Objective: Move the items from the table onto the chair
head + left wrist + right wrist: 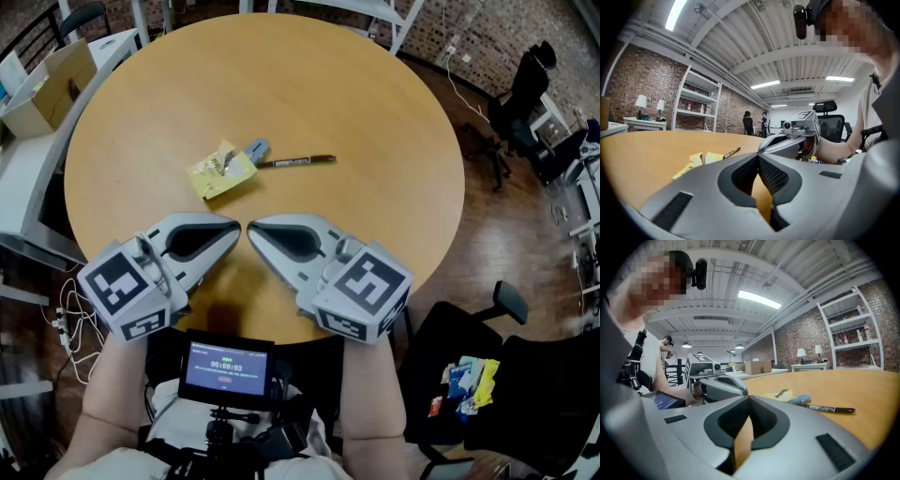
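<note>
On the round wooden table (375, 94) lie a yellow sticky-note pad (222, 171), a small blue-grey item (257, 148) and a black pen (296, 161), close together near the middle. My left gripper (234, 228) and right gripper (251, 230) hover side by side over the near edge, tips almost touching each other, both shut and empty. The left gripper view shows the left gripper (758, 157) with jaws closed tip to tip, the pad (701, 159) and pen (731, 153) beyond. In the right gripper view, the right gripper (749, 399) is closed, and the pen (829, 408) and pad (780, 394) lie ahead.
A black chair (450, 337) stands at the lower right with several small colourful packets (466, 382) on its seat. A cardboard box (47, 80) sits on a white desk at the left. Another black office chair (520, 89) is at the far right. Cables (70, 319) hang by the table's left.
</note>
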`<state>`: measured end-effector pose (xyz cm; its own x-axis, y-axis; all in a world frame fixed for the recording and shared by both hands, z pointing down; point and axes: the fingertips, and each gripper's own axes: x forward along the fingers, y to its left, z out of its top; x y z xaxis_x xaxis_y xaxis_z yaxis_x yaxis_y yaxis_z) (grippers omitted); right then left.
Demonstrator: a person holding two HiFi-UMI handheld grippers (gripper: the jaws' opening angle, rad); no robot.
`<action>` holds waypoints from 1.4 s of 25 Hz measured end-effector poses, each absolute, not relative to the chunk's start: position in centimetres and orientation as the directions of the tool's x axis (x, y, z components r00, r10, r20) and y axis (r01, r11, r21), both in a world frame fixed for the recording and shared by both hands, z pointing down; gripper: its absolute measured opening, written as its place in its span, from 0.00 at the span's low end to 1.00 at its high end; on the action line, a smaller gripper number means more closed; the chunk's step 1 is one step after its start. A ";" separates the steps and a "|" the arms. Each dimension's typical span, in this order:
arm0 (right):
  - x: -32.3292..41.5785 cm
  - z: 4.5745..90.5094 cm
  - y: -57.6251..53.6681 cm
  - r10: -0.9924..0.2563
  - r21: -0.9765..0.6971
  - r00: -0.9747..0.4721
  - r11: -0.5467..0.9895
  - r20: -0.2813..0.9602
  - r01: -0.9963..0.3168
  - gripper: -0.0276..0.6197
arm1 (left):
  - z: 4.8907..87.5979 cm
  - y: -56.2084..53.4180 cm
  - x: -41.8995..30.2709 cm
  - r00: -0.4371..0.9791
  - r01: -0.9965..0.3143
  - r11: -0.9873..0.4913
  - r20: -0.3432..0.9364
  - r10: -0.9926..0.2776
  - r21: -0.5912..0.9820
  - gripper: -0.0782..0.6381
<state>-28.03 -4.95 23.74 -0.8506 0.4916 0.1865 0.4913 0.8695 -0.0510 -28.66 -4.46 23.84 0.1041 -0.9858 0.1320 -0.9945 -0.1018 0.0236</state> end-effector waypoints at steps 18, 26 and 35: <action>-26.6 26.4 -16.7 0.097 0.436 -0.699 0.718 0.708 0.542 0.15 | 24.3 -4.0 -26.6 0.253 -0.967 -0.244 0.195 -0.948 0.070 0.12; -31.1 28.1 -20.3 0.077 0.410 -0.525 0.532 0.848 0.741 0.23 | 24.7 -4.2 -27.2 0.257 -0.966 -0.254 0.174 -0.951 0.036 0.12; -32.6 31.5 -20.6 0.110 0.280 -0.383 0.504 0.917 0.817 0.22 | 25.0 -4.2 -27.0 0.261 -0.965 -0.260 0.172 -0.950 0.032 0.12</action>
